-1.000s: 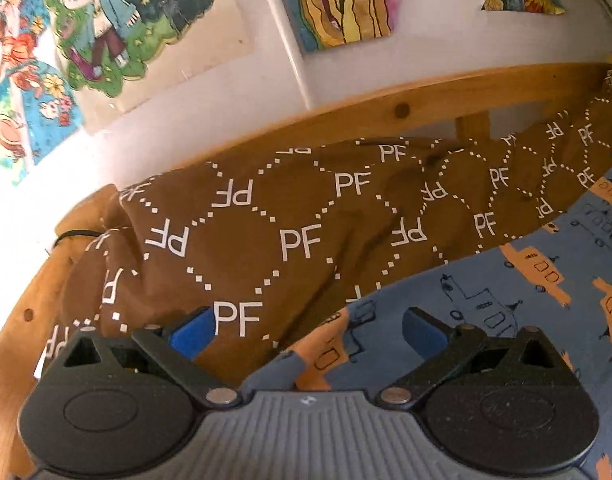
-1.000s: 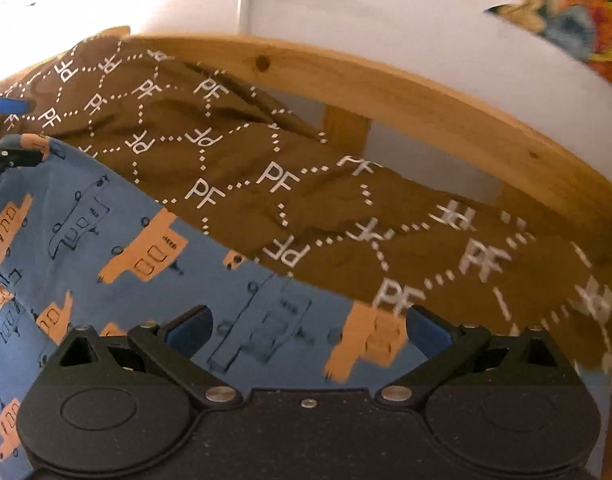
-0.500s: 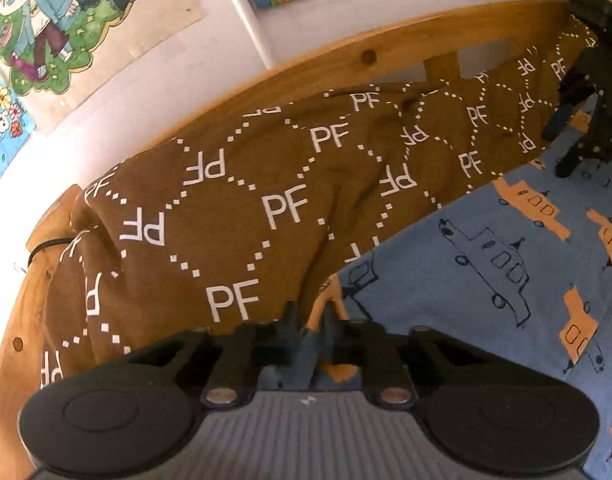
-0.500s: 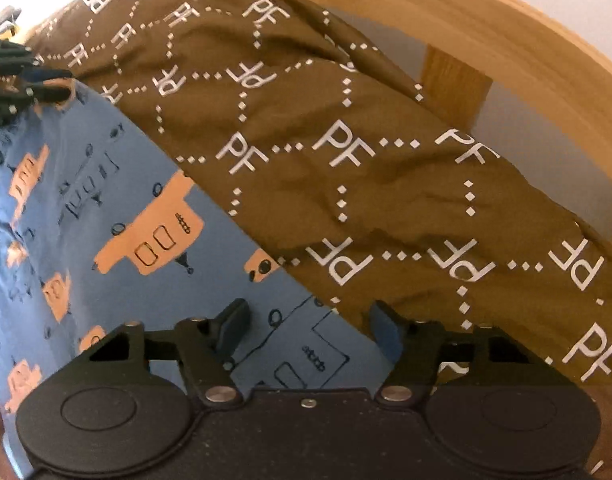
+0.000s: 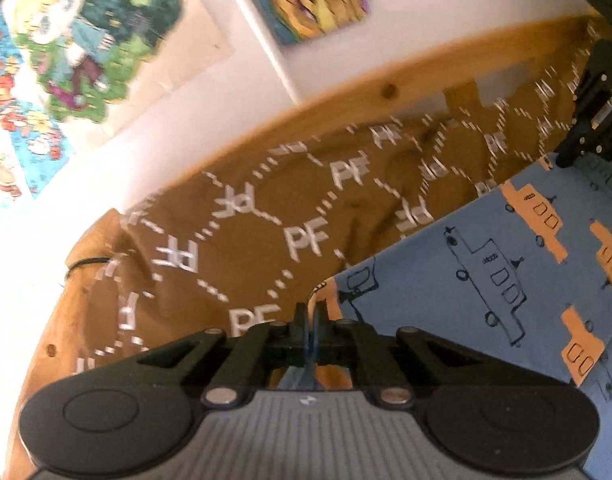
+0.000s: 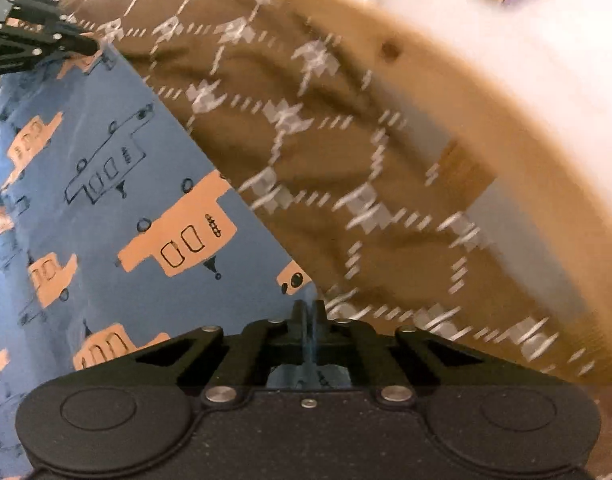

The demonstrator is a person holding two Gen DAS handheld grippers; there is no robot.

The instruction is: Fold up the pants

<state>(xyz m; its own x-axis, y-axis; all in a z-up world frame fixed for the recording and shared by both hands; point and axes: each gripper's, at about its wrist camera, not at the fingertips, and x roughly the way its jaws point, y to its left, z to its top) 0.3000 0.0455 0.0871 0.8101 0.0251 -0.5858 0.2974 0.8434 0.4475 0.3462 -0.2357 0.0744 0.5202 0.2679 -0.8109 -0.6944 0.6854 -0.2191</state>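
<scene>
The blue pants (image 5: 506,264) with orange and outlined truck prints lie on a brown bedspread (image 5: 265,232) marked "PF". My left gripper (image 5: 312,312) is shut on the pants' left far corner. My right gripper (image 6: 308,308) is shut on the pants' (image 6: 105,208) right far corner. Each gripper also shows in the other's view: the right one (image 5: 598,120) at the far right edge, the left one (image 6: 29,32) at the top left. Both hold the same far edge of the cloth.
A curved wooden bed rail (image 5: 386,88) runs behind the bedspread. A white wall with colourful cartoon posters (image 5: 85,36) and a white pipe (image 5: 265,40) stands behind it. The rail also shows in the right wrist view (image 6: 486,120).
Both grippers were open one second ago; they closed on the pants' far edge. Both views now tilt and blur, so the grippers are moving with the cloth.
</scene>
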